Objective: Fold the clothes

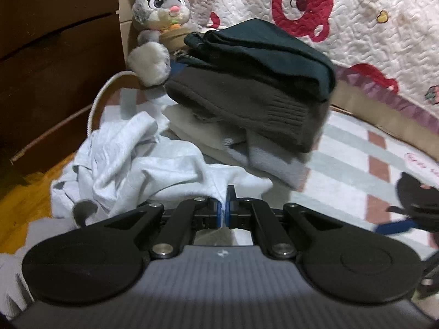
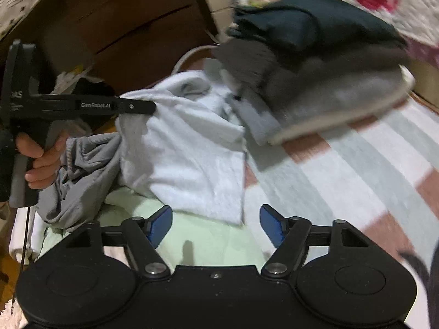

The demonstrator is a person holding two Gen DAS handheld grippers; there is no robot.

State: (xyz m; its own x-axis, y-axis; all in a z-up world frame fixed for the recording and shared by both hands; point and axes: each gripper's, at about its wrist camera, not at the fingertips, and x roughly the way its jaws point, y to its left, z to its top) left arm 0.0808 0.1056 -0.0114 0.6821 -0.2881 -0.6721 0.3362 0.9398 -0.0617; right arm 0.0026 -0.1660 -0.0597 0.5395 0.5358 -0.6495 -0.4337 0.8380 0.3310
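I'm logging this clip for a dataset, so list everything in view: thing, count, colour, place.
white garment: one, pale white, crumpled on the rug
folded stack: one, dark green over brown over grey, behind it
grey garment: one, grey, crumpled beside the white one
plush rabbit: one, grey, by the dresser
dresser: one, brown, far left
rug: one, striped
quilt: one, white with red bears
left gripper: fingers shut on white garment
right gripper: fingers open

plush bunny [image 1: 160, 11], perhaps a rabbit; bear quilt [image 1: 356, 22].
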